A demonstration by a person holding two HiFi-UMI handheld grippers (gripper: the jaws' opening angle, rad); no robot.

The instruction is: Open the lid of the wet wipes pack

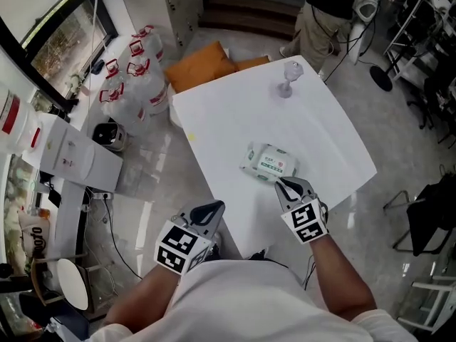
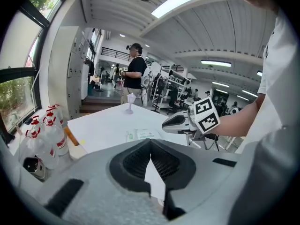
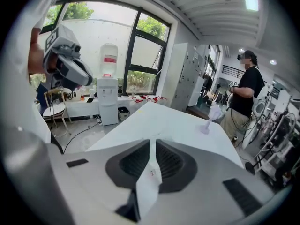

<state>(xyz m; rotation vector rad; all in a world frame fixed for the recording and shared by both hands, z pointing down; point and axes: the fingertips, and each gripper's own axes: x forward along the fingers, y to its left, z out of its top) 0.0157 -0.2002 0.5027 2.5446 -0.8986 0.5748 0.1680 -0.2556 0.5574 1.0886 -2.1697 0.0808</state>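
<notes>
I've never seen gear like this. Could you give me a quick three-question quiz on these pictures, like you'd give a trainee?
1. Multiple choice: which gripper is nearer the pack?
A) the left gripper
B) the right gripper
C) both are equally near

2. True or false: the pack lies on the floor.

3. Short answer: what else stands on the table besides the pack?

Key
1. B
2. False: it lies on the table.
3. A glass, upright near the far corner.
</notes>
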